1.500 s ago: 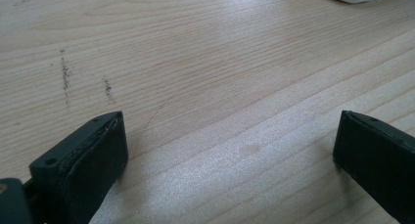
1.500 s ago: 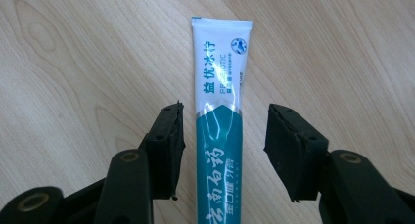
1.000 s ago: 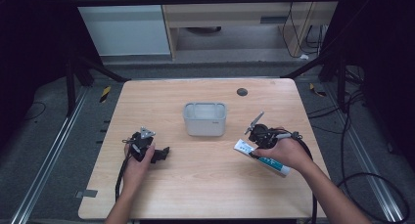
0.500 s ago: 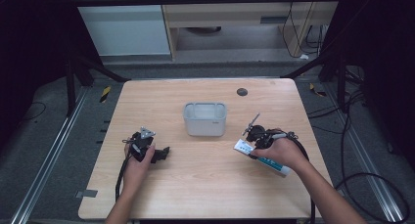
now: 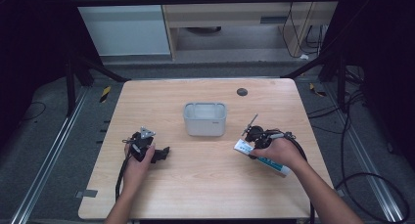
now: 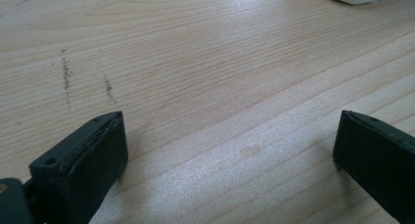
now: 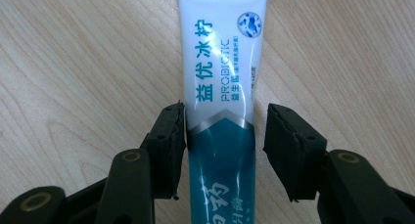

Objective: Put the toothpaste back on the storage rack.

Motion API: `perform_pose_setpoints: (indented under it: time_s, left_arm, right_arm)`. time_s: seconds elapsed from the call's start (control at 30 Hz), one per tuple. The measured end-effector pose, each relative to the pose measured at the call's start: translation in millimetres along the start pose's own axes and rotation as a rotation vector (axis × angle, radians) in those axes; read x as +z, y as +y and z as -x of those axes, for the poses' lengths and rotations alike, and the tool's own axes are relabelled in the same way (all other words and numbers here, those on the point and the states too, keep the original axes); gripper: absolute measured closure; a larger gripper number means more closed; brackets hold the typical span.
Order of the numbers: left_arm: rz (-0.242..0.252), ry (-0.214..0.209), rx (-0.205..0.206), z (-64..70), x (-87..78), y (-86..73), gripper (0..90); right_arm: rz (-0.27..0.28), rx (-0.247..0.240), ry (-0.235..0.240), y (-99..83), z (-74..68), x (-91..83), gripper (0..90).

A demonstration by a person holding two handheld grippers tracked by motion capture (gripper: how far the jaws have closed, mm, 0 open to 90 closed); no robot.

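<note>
Right gripper (image 7: 222, 136) straddles the tube (image 7: 222, 87): jaws apart, left pad touching, right pad a gap off. Not clamped yet. Grasp, lift and probably the drop into the bin (image 5: 204, 119) remain. Left gripper (image 6: 230, 155) idle, jaws wide over bare wood table (image 5: 205, 185). Dark lab, cables on floor.

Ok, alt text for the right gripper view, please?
A white and teal tube lies on a wooden table, straddled by the right gripper. The left jaw touches the tube's edge, the right jaw stands slightly clear, so it is not yet clamped.
</note>
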State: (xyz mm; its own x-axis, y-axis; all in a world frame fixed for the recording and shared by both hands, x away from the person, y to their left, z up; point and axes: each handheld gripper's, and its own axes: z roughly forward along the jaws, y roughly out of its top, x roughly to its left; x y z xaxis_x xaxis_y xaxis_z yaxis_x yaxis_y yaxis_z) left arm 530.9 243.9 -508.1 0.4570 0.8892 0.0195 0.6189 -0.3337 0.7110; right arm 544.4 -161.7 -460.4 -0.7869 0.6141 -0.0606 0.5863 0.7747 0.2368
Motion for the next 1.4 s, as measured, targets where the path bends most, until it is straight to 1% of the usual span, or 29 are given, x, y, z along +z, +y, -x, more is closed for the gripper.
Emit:
perform_pose_setpoints:
  time_s: [0.23, 0.4, 0.6, 0.9, 1.07, 1.4]
  left_arm:
    - [0.000, 0.000, 0.000, 0.0, 0.0, 0.0, 0.0]
    - [0.000, 0.000, 0.000, 0.0, 0.0, 0.0, 0.0]
    - [0.000, 0.000, 0.000, 0.0, 0.0, 0.0, 0.0]
    - [0.000, 0.000, 0.000, 0.0, 0.0, 0.0, 0.0]
    - [0.000, 0.000, 0.000, 0.0, 0.0, 0.0, 0.0]
    - [0.004, 0.000, -0.004, 0.3, 0.3, 0.0, 0.0]
  right_arm:
    - [-0.004, -0.008, 0.001, 0.8, 0.4, 1.2, 50.8]
    - [-0.005, -0.005, 0.001, 1.9, -0.1, 2.1, 51.8]
    - [-0.008, -0.010, 0.006, 2.7, -0.8, 2.8, 55.0]
    - [-0.011, -0.017, -0.002, 2.8, -1.6, 3.4, 55.8]
    - [-0.010, -0.017, -0.011, 2.5, -0.6, 3.4, 57.7]
    - [-0.011, -0.025, -0.015, 2.8, -1.4, 3.1, 59.4]
